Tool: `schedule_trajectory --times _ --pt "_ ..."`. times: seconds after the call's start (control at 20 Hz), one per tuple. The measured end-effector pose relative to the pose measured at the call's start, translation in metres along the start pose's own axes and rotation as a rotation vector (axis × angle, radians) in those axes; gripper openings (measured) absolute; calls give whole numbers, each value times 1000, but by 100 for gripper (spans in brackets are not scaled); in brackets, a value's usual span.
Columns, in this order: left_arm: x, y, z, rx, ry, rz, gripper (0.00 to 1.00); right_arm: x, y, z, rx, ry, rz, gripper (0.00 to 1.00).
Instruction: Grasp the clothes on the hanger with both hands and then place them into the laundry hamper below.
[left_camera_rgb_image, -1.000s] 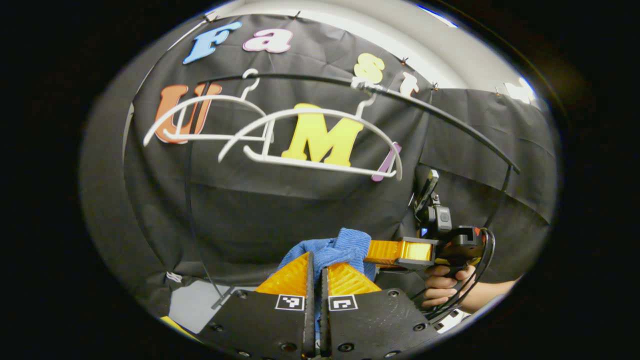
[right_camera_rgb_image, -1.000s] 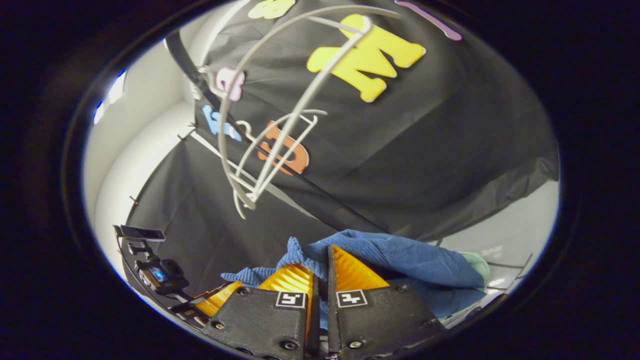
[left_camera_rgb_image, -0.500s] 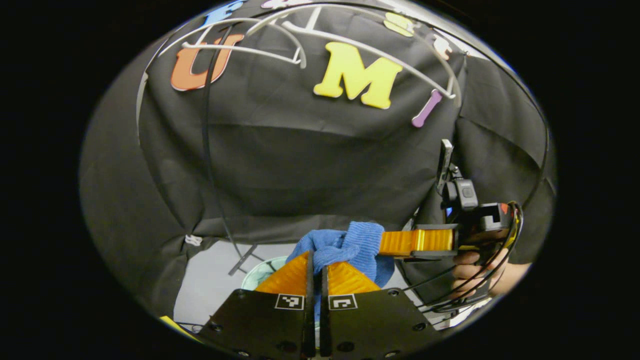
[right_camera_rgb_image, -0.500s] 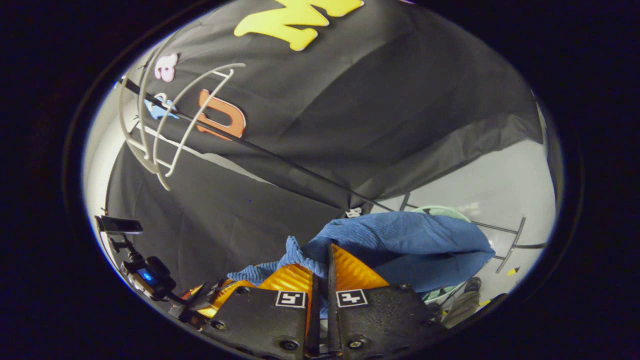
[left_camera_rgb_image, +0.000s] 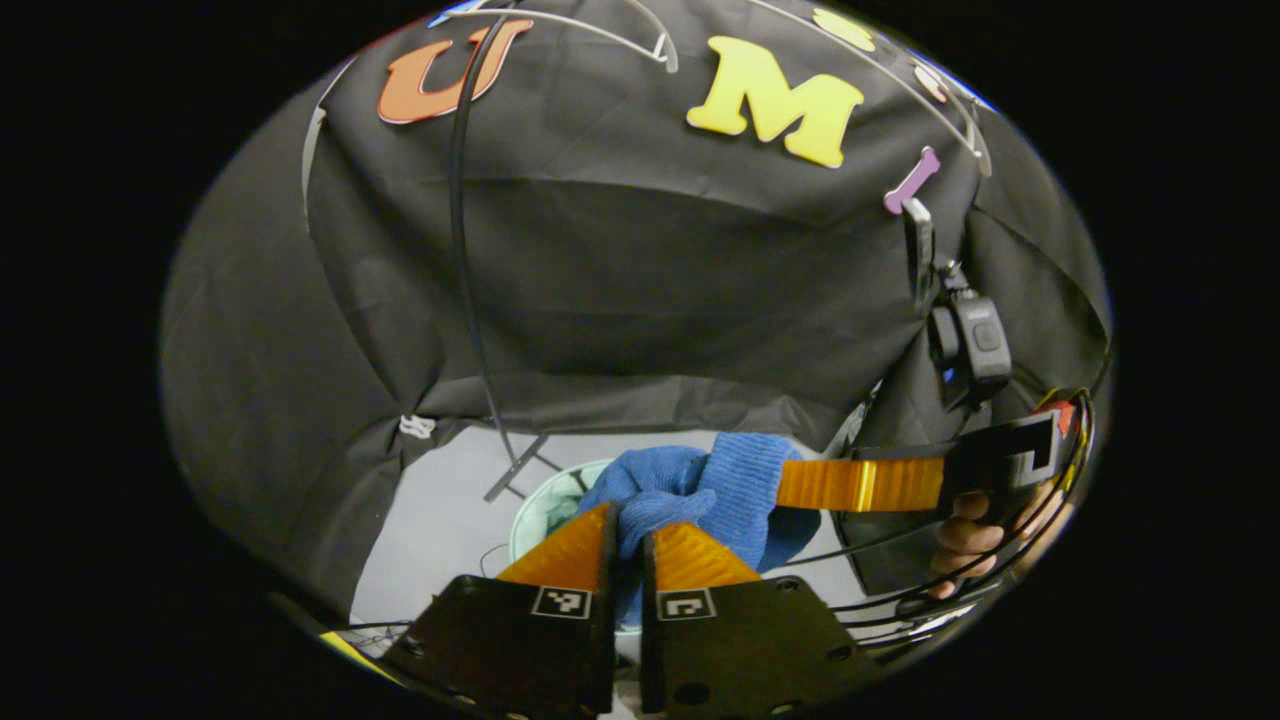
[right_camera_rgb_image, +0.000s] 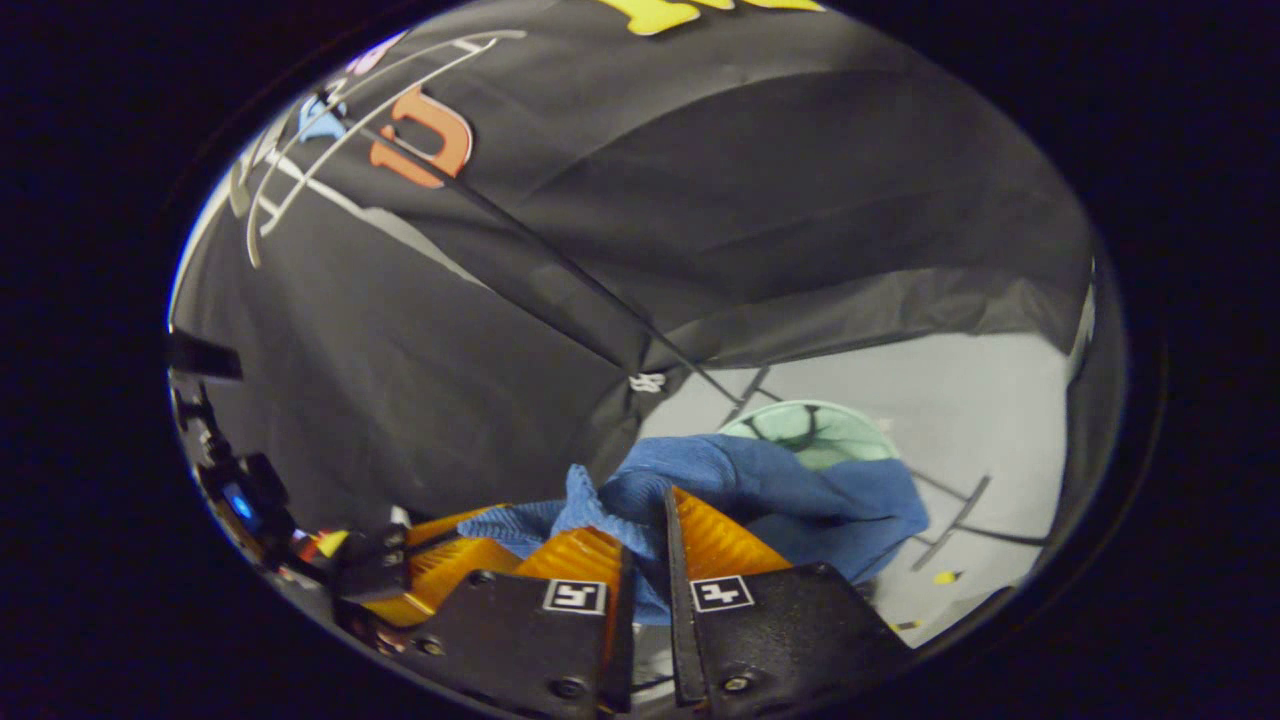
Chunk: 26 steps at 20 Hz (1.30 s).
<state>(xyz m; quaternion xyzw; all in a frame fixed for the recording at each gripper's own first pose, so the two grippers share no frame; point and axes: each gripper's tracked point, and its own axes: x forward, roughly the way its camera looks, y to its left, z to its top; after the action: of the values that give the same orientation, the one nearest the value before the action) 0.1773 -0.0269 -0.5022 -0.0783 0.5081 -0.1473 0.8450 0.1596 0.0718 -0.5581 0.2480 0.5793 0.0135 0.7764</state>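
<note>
Both jaws clenched on blue garment (left_camera_rgb_image: 700, 480), off the hangers (right_camera_rgb_image: 300, 120). Lower evenly, centre over green hamper (right_camera_rgb_image: 810, 432), then release left gripper (left_camera_rgb_image: 622, 540) and right gripper (right_camera_rgb_image: 645, 545) together.

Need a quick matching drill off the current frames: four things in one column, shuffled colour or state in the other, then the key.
Things:
1. blue garment
2. laundry hamper
3. hangers
4. left gripper

States:
A. white, bare, up on the rail
B. pale green, on the floor beneath the garment
C. pinched at two spots, bunched between both grippers
D. orange fingers closed on cloth

Pairs: 1-C, 2-B, 3-A, 4-D. The right gripper holds the garment's other part.
</note>
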Motion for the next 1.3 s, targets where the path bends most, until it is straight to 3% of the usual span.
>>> schedule_trajectory --times 0.05,0.1,0.15,0.3,0.35,0.5,0.75,0.8,1.0,1.3 --pt "-1 -1 -2 -11 12 -6 17 -1 -11 -4 -40 11 -28 26" --pt "0 -1 -1 -19 7 -6 45 -8 -13 -3 -63 11 -40 30" --pt "-1 -2 2 -27 2 -8 72 -15 -11 0 -79 1 -47 42" --pt "-2 0 4 -33 -3 8 72 -32 -18 14 -102 -66 -103 51" --pt "-2 4 3 -34 -1 27 87 -39 -25 19 -106 -102 -121 64" --pt "-6 7 0 -55 -1 48 96 -66 -39 26 -117 -181 -185 71" --pt "-24 8 0 -63 -15 52 100 -98 -59 24 -114 -287 -299 76" --pt "-28 9 -1 -52 -11 61 100 -106 -62 24 -116 -311 -313 80" --pt "-46 9 8 32 -24 110 97 -132 -73 19 -104 -397 -409 81" --pt "-86 -16 36 130 -147 80 97 -168 -80 -6 -45 -474 -494 90"
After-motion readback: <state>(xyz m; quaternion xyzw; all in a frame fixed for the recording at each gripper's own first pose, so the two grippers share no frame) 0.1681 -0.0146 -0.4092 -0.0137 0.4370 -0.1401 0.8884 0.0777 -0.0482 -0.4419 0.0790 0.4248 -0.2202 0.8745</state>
